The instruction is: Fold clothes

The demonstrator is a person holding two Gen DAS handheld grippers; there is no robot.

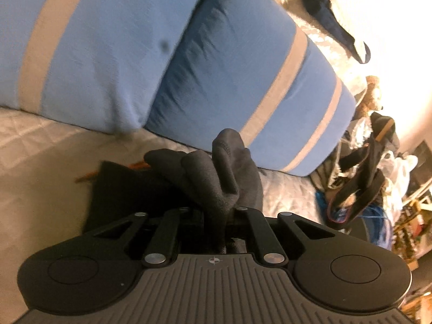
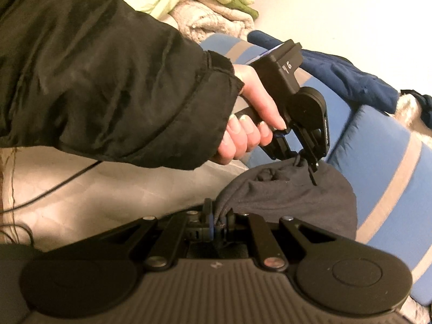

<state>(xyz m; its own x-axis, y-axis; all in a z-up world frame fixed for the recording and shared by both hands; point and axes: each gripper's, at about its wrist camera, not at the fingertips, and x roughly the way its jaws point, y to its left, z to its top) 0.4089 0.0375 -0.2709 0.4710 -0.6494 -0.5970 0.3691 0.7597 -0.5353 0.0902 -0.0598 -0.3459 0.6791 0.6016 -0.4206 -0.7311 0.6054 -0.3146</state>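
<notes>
A dark grey garment (image 2: 291,197) hangs bunched between both grippers above a pale quilted bed (image 2: 108,189). My right gripper (image 2: 220,222) is shut on one gathered edge of it. In the right wrist view the left gripper (image 2: 305,160), held by a hand (image 2: 251,124) in a black sleeve, is shut on the opposite edge. Seen from the left wrist, the same dark garment (image 1: 216,172) rises in folds out of my left gripper (image 1: 218,210), whose fingertips are hidden by the cloth.
Blue pillows with grey stripes (image 1: 243,75) lie just behind the garment. A navy garment (image 2: 351,78) drapes over them. Pale green and white folded cloth (image 2: 205,2) lies further back. Clutter of bags and straps (image 1: 364,178) fills the floor beside the bed. A black cable (image 2: 54,186) crosses the quilt.
</notes>
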